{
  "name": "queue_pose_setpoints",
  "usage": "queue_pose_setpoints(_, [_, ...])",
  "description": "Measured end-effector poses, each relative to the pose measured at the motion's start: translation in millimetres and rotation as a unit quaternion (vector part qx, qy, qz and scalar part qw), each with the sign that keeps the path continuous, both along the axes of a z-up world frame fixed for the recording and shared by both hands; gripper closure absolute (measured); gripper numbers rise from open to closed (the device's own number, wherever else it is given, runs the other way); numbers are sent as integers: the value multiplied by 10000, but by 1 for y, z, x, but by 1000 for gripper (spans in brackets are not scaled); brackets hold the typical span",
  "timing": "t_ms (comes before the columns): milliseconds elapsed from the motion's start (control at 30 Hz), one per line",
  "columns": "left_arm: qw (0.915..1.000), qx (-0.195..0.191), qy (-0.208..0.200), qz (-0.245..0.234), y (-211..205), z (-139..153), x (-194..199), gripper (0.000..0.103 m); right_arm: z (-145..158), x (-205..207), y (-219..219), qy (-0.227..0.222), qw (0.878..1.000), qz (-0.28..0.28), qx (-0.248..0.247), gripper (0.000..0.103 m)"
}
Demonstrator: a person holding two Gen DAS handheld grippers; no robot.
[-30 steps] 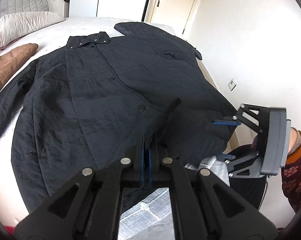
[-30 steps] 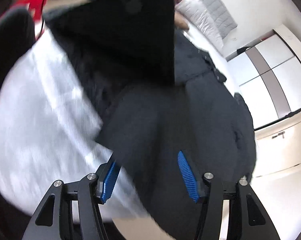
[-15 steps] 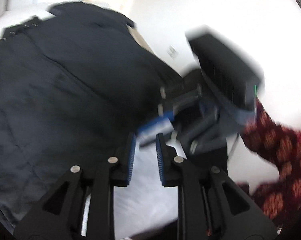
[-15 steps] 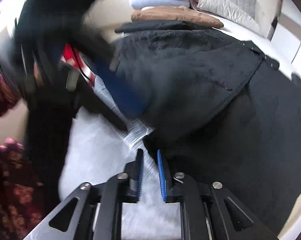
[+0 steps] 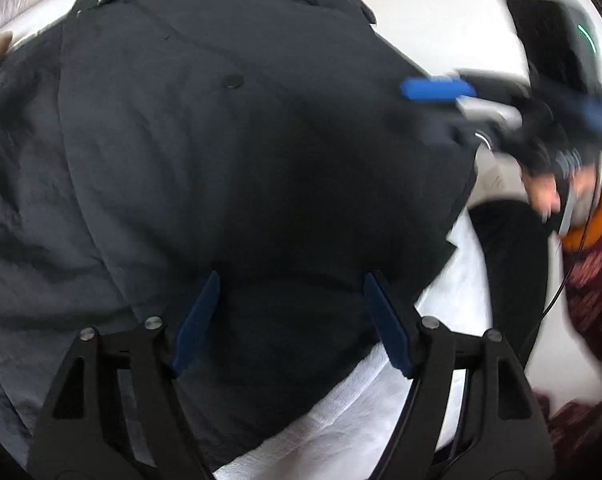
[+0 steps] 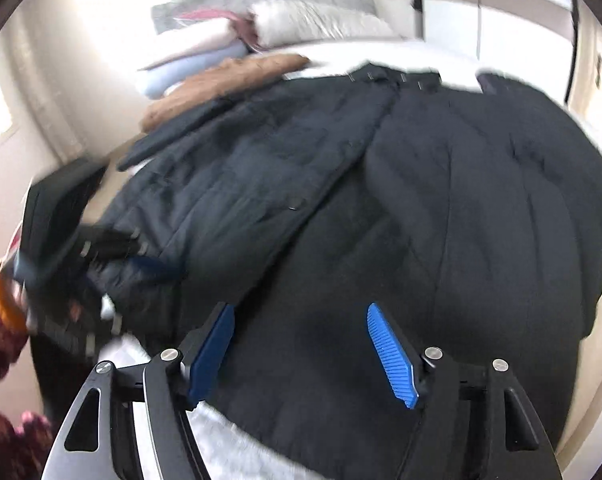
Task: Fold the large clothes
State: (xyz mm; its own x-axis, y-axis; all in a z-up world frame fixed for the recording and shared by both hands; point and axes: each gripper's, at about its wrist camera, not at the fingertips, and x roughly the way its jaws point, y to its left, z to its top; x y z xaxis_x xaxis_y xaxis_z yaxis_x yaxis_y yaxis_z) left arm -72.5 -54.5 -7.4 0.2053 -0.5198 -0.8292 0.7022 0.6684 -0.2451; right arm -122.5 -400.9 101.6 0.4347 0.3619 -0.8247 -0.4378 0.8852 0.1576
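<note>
Where pillows (image 6: 313,20) pile — coat (image 5: 229,160) covers bed (image 5: 365,412).

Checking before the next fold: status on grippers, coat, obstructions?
Left gripper and right gripper opening, nothing pinched. Black coat spread flat on white bed, unfolded. Brown cushion beside its sleeve.

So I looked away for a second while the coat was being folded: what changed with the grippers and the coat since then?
The left gripper, shut on the coat's hem a second ago, has let go and sunk toward it; its fingers are opening, pressing on nothing. The right gripper closed briefly and is opening again over the coat, holding nothing. The coat stayed spread on the white bed, collar at the far end.
</note>
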Motion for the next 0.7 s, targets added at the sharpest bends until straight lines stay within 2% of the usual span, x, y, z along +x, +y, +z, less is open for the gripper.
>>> queue_pose_setpoints(67, [9995,22,-92,-286,3,8,-12,29,-19,10,3,359,9993,-73,-119,31])
queue_pose_setpoints(100, [9994,-65,21,-354,8,14,-14,29,-27,13,4,479,9986,-77,-228,30])
queue_pose_setpoints(167, [9988,-402,186,-201,30,29,-14,29,-36,15,10,535,9974,11,-488,27])
queue_pose_setpoints(267, [9956,-664,-106,650,84,52,2,26,-42,16,18,722,9957,54,-586,5])
queue_pose_setpoints(300, [9917,-704,-225,1050,105,57,11,24,-45,17,20,843,9942,88,-660,0])
queue_pose_setpoints(367, [9768,-747,-350,1975,154,61,33,22,-50,23,27,905,9914,154,-932,0])
queue_pose_setpoints(400, [9675,-760,-356,2386,174,63,40,22,-50,27,29,977,9902,134,-990,0])
queue_pose_setpoints(467, [9309,-729,-407,3557,243,58,63,22,-48,29,28,1111,9898,7,-889,0])
queue_pose_setpoints(500, [9093,-638,-453,4087,274,54,72,22,-44,32,25,1135,9911,-83,-685,0])
queue_pose_setpoints(533, [8877,-507,-504,4548,304,49,80,22,-41,35,24,1154,9920,-127,-500,0])
queue_pose_setpoints(567, [8732,-410,-538,4827,323,44,85,22,-38,37,21,1174,9925,-162,-299,0])
queue_pose_setpoints(600, [8507,-275,-549,5220,355,36,95,22,-36,38,18,1190,9925,-194,-182,0])
queue_pose_setpoints(633, [8357,-192,-475,5469,381,23,105,22,-35,40,15,1220,9922,-239,-99,0])
queue_pose_setpoints(700, [8142,-106,-203,5801,419,2,124,22,-34,42,11,1210,9921,-328,-90,0])
